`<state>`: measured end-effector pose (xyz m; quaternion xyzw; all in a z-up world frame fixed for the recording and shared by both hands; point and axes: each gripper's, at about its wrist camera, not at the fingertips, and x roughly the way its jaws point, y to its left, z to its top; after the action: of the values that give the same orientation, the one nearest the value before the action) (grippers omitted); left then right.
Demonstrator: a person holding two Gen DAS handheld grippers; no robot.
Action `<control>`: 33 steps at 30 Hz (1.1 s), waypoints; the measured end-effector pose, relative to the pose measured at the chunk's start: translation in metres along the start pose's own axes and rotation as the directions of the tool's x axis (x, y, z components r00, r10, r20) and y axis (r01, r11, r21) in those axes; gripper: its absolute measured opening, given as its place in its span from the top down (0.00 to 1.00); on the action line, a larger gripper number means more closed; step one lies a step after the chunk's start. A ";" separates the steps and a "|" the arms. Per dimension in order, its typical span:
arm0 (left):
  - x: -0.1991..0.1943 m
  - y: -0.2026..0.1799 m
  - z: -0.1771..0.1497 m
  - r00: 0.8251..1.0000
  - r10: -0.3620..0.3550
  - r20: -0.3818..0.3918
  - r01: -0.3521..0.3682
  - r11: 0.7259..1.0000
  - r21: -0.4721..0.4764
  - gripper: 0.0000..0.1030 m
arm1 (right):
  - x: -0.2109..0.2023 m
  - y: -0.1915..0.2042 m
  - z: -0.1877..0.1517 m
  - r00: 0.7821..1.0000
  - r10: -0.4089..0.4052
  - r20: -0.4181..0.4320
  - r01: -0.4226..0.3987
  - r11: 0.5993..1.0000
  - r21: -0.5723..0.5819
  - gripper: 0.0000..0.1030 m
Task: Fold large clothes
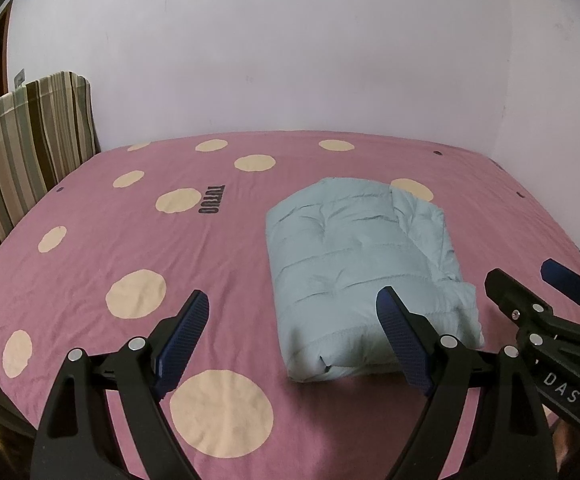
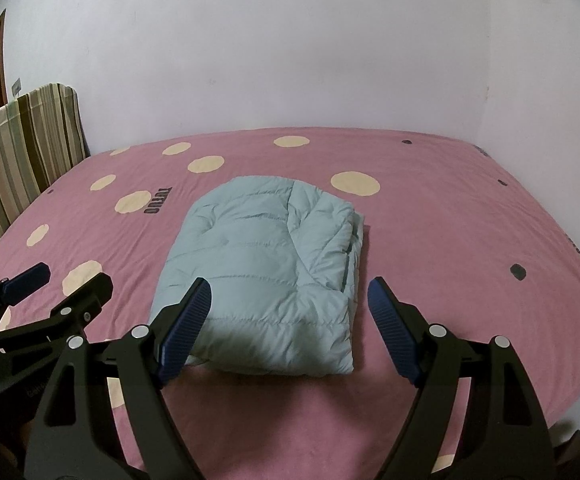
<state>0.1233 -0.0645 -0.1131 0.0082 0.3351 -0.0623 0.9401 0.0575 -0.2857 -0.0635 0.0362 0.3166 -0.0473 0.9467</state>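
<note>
Left gripper [image 1: 292, 340], black-armed with blue ribbed pads, stands spread wide in the lower half of the left wrist view, pinching nothing; its right pad overlaps the near edge of the pale blue quilted puffer jacket [image 1: 362, 264], folded into a thick bundle lying right of centre on the pink bed sheet with cream dots [image 1: 90, 260]. At the right edge of this view the right gripper [image 1: 530, 284] shows, black with the white letters "DAS" on its arm, also spread and empty. Dark print on the sheet at upper centre reads roughly "TUTUO", seen sideways. A striped brown and green cushion [image 1: 22, 152] stands at the left edge against the white wall [image 1: 290, 40]. Judging by the compact bundle, the folding looks nearly or wholly done; any finishing touch is best done by pressing down on the puffy top to flatten it and tucking the loose layers on its right side, since padded fabric tends to spring open. In the right wrist view, the right gripper [image 2: 290, 328] is spread with nothing between its pads, the near end of the jacket [image 2: 262, 272] showing between them at centre. The layered edge with a dark zip line faces right. The left gripper [image 2: 58, 280] shows at the lower left, spread too. The same sideways lettering sits on the sheet [image 2: 450, 240] left of the jacket; small marks at the far right edge are too blurred to read.
</note>
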 end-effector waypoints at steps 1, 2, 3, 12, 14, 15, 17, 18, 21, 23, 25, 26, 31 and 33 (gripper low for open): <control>0.000 0.000 0.000 1.000 0.001 0.000 -0.001 1.000 0.000 0.18 | 0.000 0.000 0.000 1.000 0.000 0.000 0.000 1.000 0.000 0.22; 0.000 0.000 0.000 1.000 0.001 0.001 -0.001 1.000 0.000 0.18 | 0.000 0.001 -0.001 1.000 0.000 -0.001 0.000 1.000 0.000 0.22; 0.000 0.000 0.000 1.000 0.001 0.001 -0.001 1.000 0.000 0.18 | 0.000 0.001 -0.001 1.000 0.000 -0.001 0.000 1.000 0.000 0.22; 0.000 0.001 0.000 1.000 -0.001 -0.001 0.001 1.000 -0.002 0.18 | 0.001 0.000 -0.001 1.000 0.000 -0.001 0.000 1.000 0.000 0.22; 0.000 0.001 -0.001 1.000 -0.001 -0.001 0.001 1.000 0.000 0.18 | 0.001 0.000 -0.001 1.000 -0.001 -0.002 0.001 1.000 -0.001 0.22; 0.000 0.001 -0.001 1.000 0.000 -0.001 0.000 1.000 0.000 0.18 | 0.001 0.000 -0.001 1.000 -0.001 -0.002 0.001 1.000 -0.001 0.22; -0.001 0.002 -0.001 1.000 0.002 0.002 -0.002 1.000 0.000 0.18 | 0.001 0.000 0.000 1.000 -0.001 -0.001 0.001 1.000 -0.001 0.22; -0.001 0.002 -0.002 1.000 0.004 0.003 -0.004 1.000 -0.001 0.18 | 0.000 0.000 -0.001 1.000 -0.002 -0.001 0.002 1.000 0.000 0.22; -0.001 0.003 -0.002 1.000 0.007 0.006 -0.007 1.000 0.000 0.18 | 0.000 -0.001 -0.001 1.000 -0.002 0.002 0.002 1.000 0.002 0.22; -0.002 0.003 -0.003 1.000 0.012 0.006 -0.012 1.000 0.003 0.18 | -0.001 -0.001 -0.001 1.000 -0.003 0.003 0.003 1.000 0.002 0.22; -0.002 0.003 -0.003 1.000 0.018 0.003 -0.018 1.000 0.004 0.18 | -0.001 -0.001 -0.001 1.000 -0.002 0.004 0.002 1.000 0.002 0.22; -0.002 0.004 -0.003 1.000 0.017 0.005 -0.017 1.000 0.005 0.18 | -0.001 -0.001 0.000 1.000 -0.002 0.003 0.002 1.000 0.002 0.22; -0.004 0.003 -0.003 1.000 0.022 0.014 -0.022 1.000 0.016 0.18 | -0.001 -0.001 -0.001 1.000 -0.002 0.002 0.002 1.000 0.003 0.22; -0.004 0.004 -0.003 1.000 0.014 0.019 -0.014 1.000 0.014 0.18 | -0.001 -0.001 0.000 1.000 -0.003 0.003 0.003 1.000 0.002 0.22</control>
<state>0.1186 -0.0601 -0.1128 0.0164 0.3257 -0.0582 0.9435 0.0561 -0.2869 -0.0631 0.0366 0.3150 -0.0492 0.9471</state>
